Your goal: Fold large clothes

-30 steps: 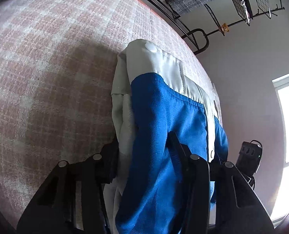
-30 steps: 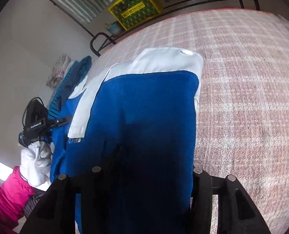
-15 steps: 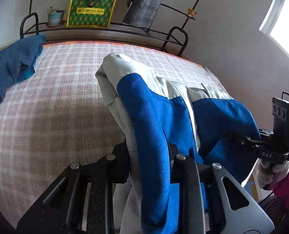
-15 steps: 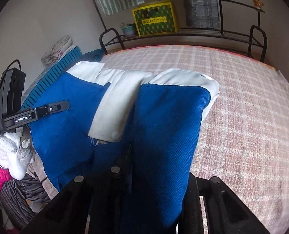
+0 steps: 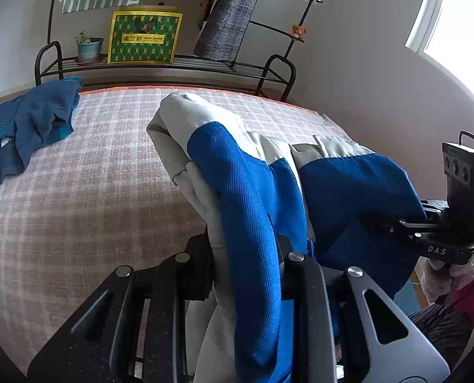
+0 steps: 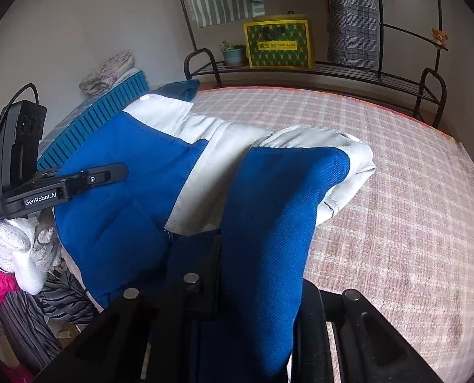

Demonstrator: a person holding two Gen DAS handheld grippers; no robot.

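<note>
A blue and white garment (image 5: 256, 198) hangs folded between my two grippers, lifted above the pink plaid bed (image 5: 77, 210). My left gripper (image 5: 243, 255) is shut on a bunched blue and white edge of it. My right gripper (image 6: 256, 255) is shut on the other edge (image 6: 278, 210), which drapes over its fingers. The right gripper also shows at the right of the left wrist view (image 5: 396, 223), and the left gripper shows at the left of the right wrist view (image 6: 115, 172). The white trim ends droop toward the bed.
A crumpled dark blue garment (image 5: 26, 131) lies at the bed's far left. A black metal rack (image 5: 179, 63) behind the bed holds a green and yellow bag (image 5: 144, 38), a potted plant (image 5: 88, 48) and a hanging grey plaid cloth (image 5: 230, 22). A blue slatted crate (image 6: 90, 121) stands left.
Both grippers have lifted the garment up off the bed and tilted level, so the rack and wall have come into view. The garment now hangs between them, not flat on the bed.
</note>
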